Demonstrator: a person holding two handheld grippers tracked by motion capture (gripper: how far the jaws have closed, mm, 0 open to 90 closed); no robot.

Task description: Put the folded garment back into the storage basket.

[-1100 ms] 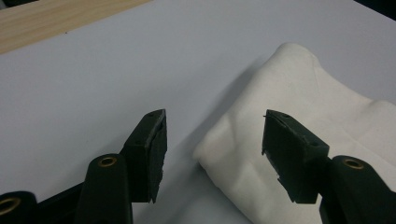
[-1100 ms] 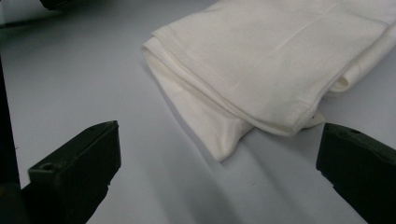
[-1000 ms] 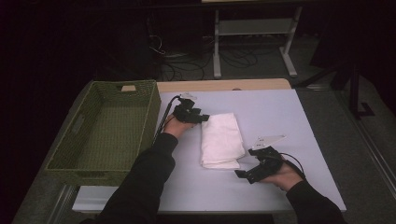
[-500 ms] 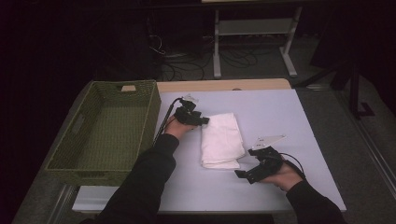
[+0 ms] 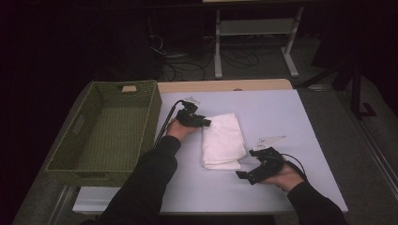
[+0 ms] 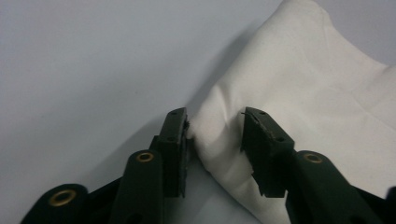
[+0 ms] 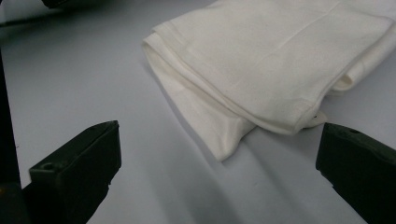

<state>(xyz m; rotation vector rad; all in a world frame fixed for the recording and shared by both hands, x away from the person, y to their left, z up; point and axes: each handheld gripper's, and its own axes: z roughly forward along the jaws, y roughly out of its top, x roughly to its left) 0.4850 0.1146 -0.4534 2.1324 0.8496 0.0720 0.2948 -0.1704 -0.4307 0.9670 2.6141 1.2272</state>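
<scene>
A folded white cloth (image 5: 223, 140) (image 6: 303, 84) (image 7: 261, 60) lies mid-table. My left gripper (image 5: 205, 123) (image 6: 215, 130) sits low at the cloth's far left corner. Its jaws have just been closing, and a fold of the cloth's edge lies between them. One pad touches that edge, but a gap remains and the fold is not pinched tight. My right gripper (image 5: 246, 176) (image 7: 219, 154) rests on the table just off the cloth's near right corner. It stands wide open with only bare table between its jaws.
An empty green woven basket (image 5: 150, 112) stands at the table's left, right beside the left forearm. The pale table (image 5: 281, 112) has open surface to the right of the cloth and behind it. Metal stand legs and cables lie on the dark floor beyond.
The left gripper has edged a little onto the cloth's corner. The right hand and the cloth have stayed where they were.
</scene>
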